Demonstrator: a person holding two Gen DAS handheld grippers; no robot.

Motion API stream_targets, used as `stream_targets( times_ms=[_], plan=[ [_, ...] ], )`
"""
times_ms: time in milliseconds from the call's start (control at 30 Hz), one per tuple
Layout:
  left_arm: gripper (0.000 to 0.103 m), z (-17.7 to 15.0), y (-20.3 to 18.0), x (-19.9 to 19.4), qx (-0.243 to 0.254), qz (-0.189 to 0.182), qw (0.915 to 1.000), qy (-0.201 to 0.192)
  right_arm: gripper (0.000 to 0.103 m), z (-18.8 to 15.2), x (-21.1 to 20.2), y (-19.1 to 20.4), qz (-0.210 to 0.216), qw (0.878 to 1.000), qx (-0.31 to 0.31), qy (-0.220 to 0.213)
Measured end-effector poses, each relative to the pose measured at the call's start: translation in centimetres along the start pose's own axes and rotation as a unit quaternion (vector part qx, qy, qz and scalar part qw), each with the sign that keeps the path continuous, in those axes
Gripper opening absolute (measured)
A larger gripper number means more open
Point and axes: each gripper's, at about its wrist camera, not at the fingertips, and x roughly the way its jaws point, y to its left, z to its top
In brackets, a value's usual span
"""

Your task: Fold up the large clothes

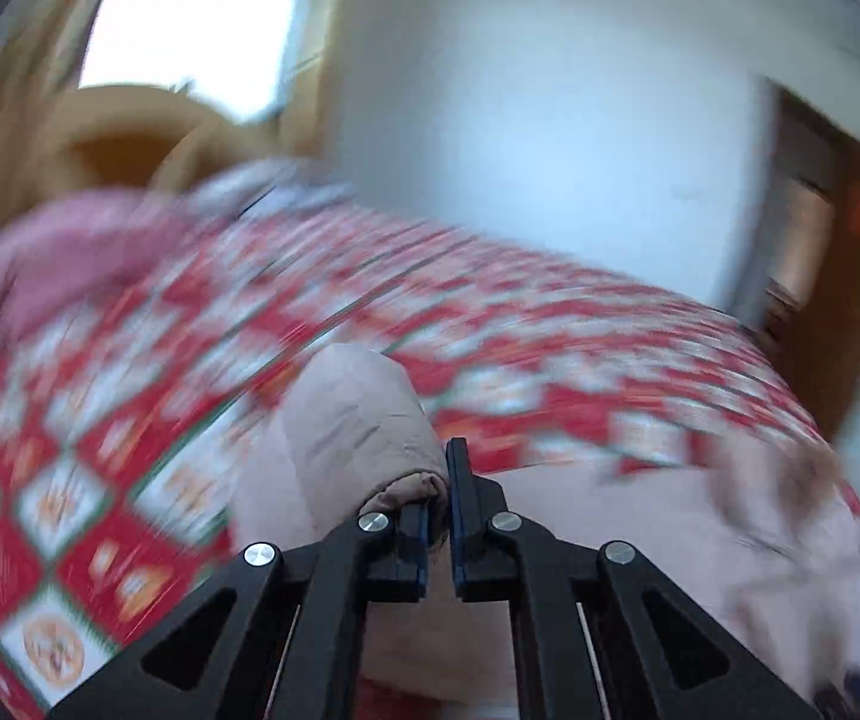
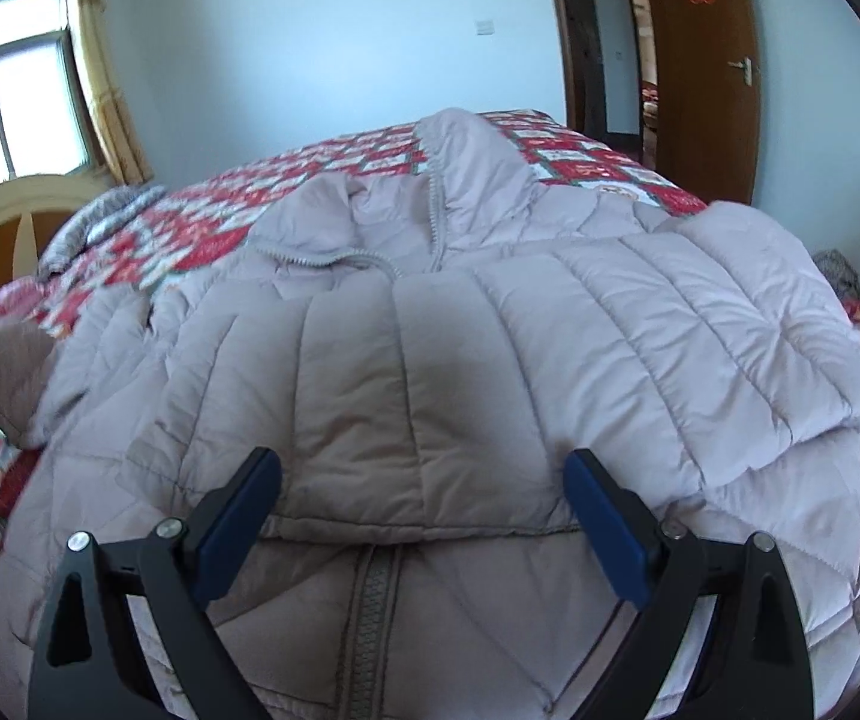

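On checkered quilt (image 2: pixel 556 159), puffy quilted jacket (image 2: pixel 430 360), left tongs (image 1: pixel 437 516) pinching cuff (image 1: pixel 406 489).

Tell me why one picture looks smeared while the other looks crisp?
Left wrist view: motion blur streaks the quilt, though the left gripper pinching the sleeve stays sharp. Right wrist view: steady, the jacket crisp; fisheye bends the door.

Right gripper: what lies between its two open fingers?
In the right wrist view, the folded-over sleeve of the padded jacket lies between the right gripper's open fingers.
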Motion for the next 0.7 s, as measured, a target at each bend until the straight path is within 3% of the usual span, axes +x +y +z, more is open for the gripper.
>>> stream_targets(
  times_ms=[67,167,233,300,367,433,500,533,633,700],
  plan=[
    [0.004,0.5,-6.0,-2.9,0.067,-0.058,0.9957,-0.026,0.097,0.0,-0.4,-0.5,0.001,1.0,0.013,-0.008],
    [0.004,-0.7,-14.7,-7.3,0.161,-0.137,0.9754,-0.06,0.096,-0.1,-1.4,-1.5,-0.003,0.999,0.043,-0.03],
    [0.004,-2.1,-18.4,-8.7,0.195,-0.174,0.9634,-0.061,0.096,-0.3,-2.7,-3.0,-0.016,0.995,0.084,-0.056],
    [0.004,-4.0,-22.1,-9.1,0.221,-0.207,0.9521,-0.045,0.096,-0.6,-4.3,-5.2,-0.034,0.986,0.144,-0.072],
    [0.004,-6.3,-24.7,-8.1,0.24,-0.217,0.9462,-0.017,0.096,-1.2,-5.9,-8.1,-0.072,0.972,0.212,-0.068],
    [0.005,-8.5,-26.7,-6.8,0.255,-0.218,0.9417,0.018,0.096,-1.9,-7.4,-10.4,-0.08,0.961,0.255,-0.069],
    [0.006,-11.2,-28.1,-5.1,0.275,-0.211,0.9364,0.057,0.095,-2.1,-8.6,-11.6,-0.076,0.961,0.256,-0.067],
    [0.011,-12.5,-28.6,-4.2,0.284,-0.211,0.9322,0.078,0.095,-2.1,-8.9,-11.8,-0.079,0.963,0.251,-0.065],
    [0.064,-16.1,-29.7,-1.6,0.314,-0.2,0.9137,0.163,0.095,-2.1,-9.5,-11.9,-0.079,0.965,0.243,-0.064],
    [0.067,-16.7,-29.2,-1.9,0.319,-0.186,0.9164,0.154,0.095,-2.0,-9.2,-11.8,-0.08,0.966,0.239,-0.056]
  ],
)
